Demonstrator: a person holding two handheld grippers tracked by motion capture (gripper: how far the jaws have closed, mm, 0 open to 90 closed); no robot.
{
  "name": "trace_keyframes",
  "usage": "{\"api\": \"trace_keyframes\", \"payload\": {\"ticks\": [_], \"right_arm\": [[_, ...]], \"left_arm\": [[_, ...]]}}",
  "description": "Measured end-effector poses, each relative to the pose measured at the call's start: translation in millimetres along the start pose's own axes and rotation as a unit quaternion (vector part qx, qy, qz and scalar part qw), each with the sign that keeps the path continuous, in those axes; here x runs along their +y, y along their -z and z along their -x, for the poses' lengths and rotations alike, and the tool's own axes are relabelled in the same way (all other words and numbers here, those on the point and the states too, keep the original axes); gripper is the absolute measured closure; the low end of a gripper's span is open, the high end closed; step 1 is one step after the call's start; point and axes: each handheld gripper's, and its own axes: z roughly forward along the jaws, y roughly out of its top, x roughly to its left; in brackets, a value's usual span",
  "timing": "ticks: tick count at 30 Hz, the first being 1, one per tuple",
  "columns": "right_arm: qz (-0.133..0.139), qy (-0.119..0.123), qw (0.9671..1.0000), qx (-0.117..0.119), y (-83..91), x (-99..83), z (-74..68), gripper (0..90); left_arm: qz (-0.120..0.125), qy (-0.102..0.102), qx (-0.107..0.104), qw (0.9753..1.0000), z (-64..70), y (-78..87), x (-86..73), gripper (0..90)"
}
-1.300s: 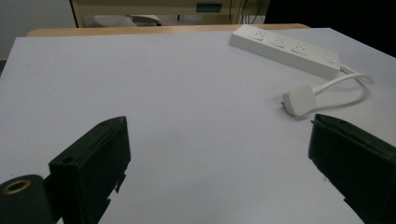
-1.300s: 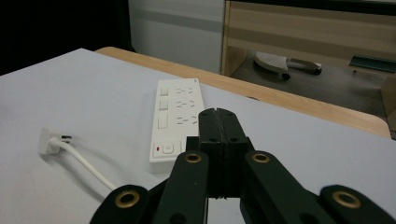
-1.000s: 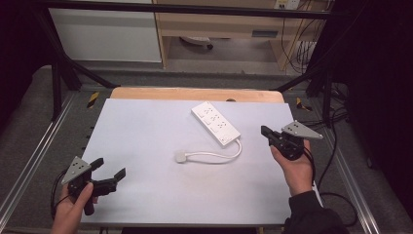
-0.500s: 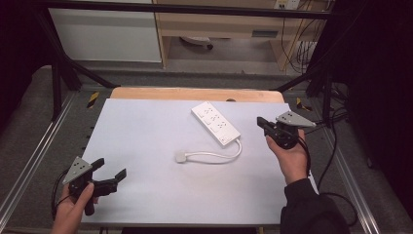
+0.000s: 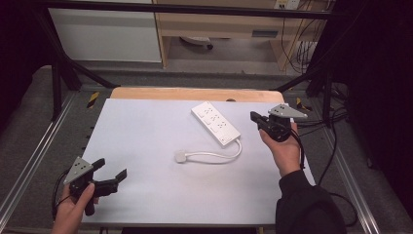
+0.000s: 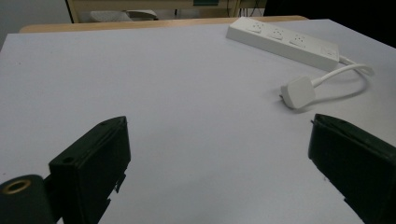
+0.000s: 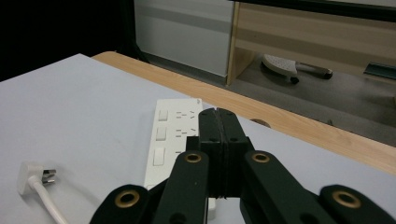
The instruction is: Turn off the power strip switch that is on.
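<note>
Right gripper [image 5: 257, 118]: you hold it at the right side of the table, just beside the right end of the power strip; its jaws are pressed together with nothing between them, as the right gripper view shows.
Left gripper [image 5: 111, 172]: you hold it low at the near left corner of the table, well apart from the strip; its jaws stand wide apart and grip nothing.
Power strip [image 5: 215, 123]: white, lying flat and slanted across the far middle of the table [image 5: 146, 131]; it points from far left to near right.
Sockets: in the right gripper view your own closed jaws cover the middle of the strip, so you see three switches along one side and only parts of the socket slots.
Cable [image 5: 219, 155]: it leaves the near right end of the strip, curves back and runs left to the plug.
Plug [image 5: 181, 156]: white, lying on the table near the middle, apart from the strip; its pins show in the right gripper view, cut close to the left edge.
Your hands: the right hand [image 5: 285, 148] wraps its gripper handle, a dark sleeve behind it; the left hand is cut off by the bottom edge.
Left gripper view: both jaws are cut by the frame, and the far end of the strip is blurred.
</note>
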Motion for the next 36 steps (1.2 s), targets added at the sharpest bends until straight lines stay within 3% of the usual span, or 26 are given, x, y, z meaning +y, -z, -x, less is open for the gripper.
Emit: {"api": "trace_keyframes", "payload": {"ticks": [9,29,36], "right_arm": [[0.007,-0.005,1.0000,0.000,-11.5,5.9,-1.6,90.0],[0.007,-0.016,0.9998,-0.012,-59.5,13.0,-4.9,90.0],[0.004,-0.013,0.9998,-0.016,-69.1,17.3,-6.7,90.0]], "left_arm": [[0.000,-0.001,0.000,1.0000,0.3,-0.2,0.0,5.6],[-0.007,-0.014,-0.003,0.9999,2.9,-1.8,-0.3,5.2],[-0.006,-0.007,0.003,1.0000,2.0,-2.2,0.2,5.1]]}}
